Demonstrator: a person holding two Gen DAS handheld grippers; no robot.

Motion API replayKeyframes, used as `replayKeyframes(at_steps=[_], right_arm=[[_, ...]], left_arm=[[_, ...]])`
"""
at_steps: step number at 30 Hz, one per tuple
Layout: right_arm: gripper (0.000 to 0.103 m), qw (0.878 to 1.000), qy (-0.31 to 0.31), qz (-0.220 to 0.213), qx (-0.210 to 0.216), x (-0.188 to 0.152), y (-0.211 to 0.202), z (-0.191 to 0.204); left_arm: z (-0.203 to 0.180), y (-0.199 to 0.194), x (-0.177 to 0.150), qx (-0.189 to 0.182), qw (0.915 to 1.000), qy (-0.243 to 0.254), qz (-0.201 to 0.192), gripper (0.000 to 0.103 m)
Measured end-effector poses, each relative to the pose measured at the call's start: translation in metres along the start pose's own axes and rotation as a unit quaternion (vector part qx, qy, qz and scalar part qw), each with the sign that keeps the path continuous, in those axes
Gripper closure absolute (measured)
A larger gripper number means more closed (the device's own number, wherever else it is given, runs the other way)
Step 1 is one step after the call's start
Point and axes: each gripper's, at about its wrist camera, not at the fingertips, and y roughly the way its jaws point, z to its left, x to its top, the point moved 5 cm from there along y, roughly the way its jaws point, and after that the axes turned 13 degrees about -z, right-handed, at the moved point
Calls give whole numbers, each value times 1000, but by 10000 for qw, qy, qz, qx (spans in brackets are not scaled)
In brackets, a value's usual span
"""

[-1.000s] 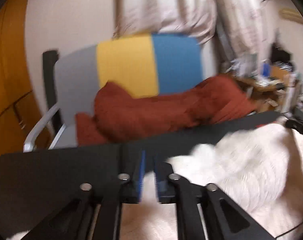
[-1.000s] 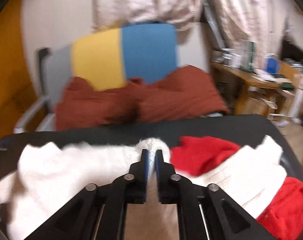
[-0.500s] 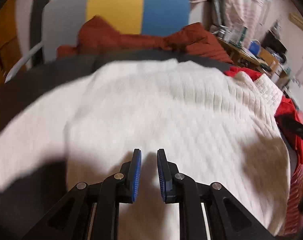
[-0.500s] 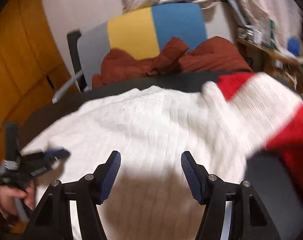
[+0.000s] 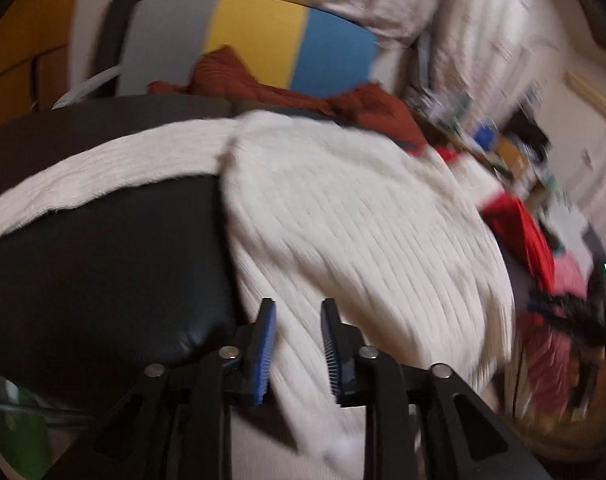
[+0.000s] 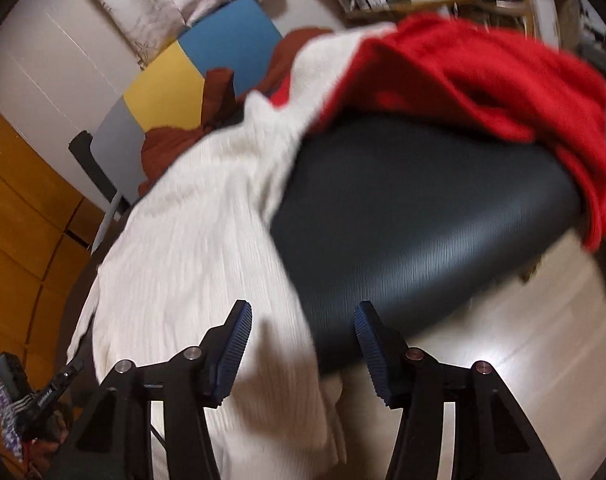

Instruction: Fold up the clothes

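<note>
Both tongs have let go of the white knit. The left tongs (image 5: 297,346) stand with a narrow gap between their blue pads and nothing between them, hovering just above the near hem of the white sweater (image 5: 363,220); a second ago they were pressed together on that cloth. The right tongs (image 6: 301,354) are spread wide and empty, poised over the sweater's near right edge where it droops past the rim of the black counter (image 6: 423,208); a second ago they too were clamped on a bunched fold of it, and half a second ago they had already opened. Between those moments the sweater went from a gathered lump to lying spread over the padded counter, its ribbed body running front to back, one sleeve (image 5: 103,172) stretched out toward the left and the near hem hanging off the front edge. The red garment (image 6: 503,72) lies heaped at the far right of the counter, touching or overlapping the sweater's far corner, though blur hides exactly how. Behind stands the chair (image 5: 263,36) with rust-coloured clothing (image 5: 239,76) piled on its seat. My reading is that the laying-out step is finished and folding proper has not begun; the next grasp likely falls on a sleeve or side edge, and the overhanging hem may slide if tugged.
</note>
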Motion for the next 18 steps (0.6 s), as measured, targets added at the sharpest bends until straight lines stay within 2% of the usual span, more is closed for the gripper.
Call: replayKeyframes(at_steps=[3,6,8,14,18], right_arm=[[44,9996,132,240,85,-17,5,-1],[38,9987,-30,459,205,-29,9,5],[32,9978,-230,587,219,-35,13,10],[29,9911,-994,880,122,-65,17,16],[29,9875,-1012,1175,267,-85,35,23]], left_arm=[[-37,-4,-17,-334,9967,724,156,77],[-63,-2,-30,-550,9914,1163,239,70],[-77,5,-42,-560,9858,1524,427,70],[-94,5,-71,-534,9719,2162,768,70],[-101,8,-85,-465,9637,2476,880,70]])
